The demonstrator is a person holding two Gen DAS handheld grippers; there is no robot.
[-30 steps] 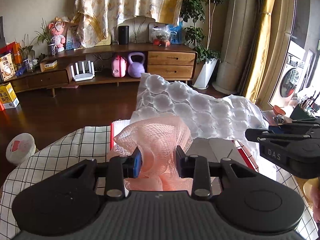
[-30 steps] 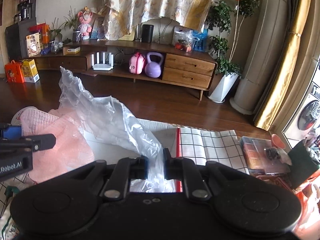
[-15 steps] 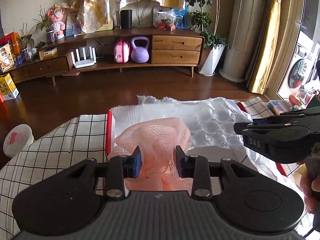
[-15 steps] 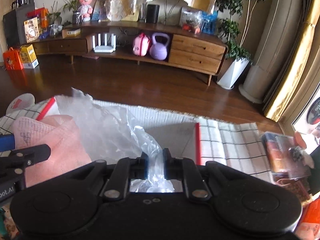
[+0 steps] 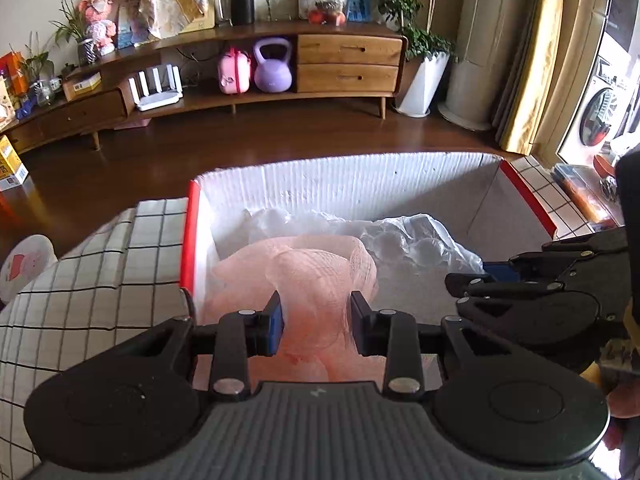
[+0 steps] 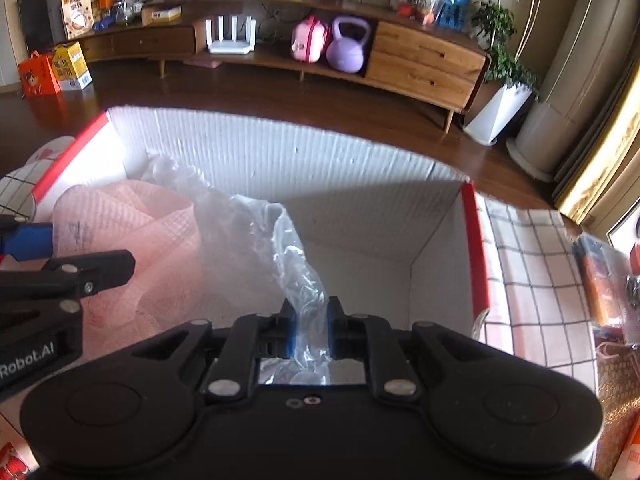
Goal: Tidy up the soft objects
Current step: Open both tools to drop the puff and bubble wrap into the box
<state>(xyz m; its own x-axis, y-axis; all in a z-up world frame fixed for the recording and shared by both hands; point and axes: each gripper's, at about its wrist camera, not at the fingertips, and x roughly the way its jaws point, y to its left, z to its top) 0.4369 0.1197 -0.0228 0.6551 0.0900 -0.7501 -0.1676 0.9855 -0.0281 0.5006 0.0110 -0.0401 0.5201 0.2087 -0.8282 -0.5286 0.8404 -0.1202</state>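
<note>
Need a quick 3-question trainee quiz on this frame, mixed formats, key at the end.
1. True or false: the left gripper grips the pink foam net.
2. What does the right gripper hold? A) a purple kettlebell B) clear bubble wrap C) a checked cloth
3. Fill in: both soft items hang inside the white cardboard ____ with red edges.

Key: 1 true; 2 B; 3 box
</note>
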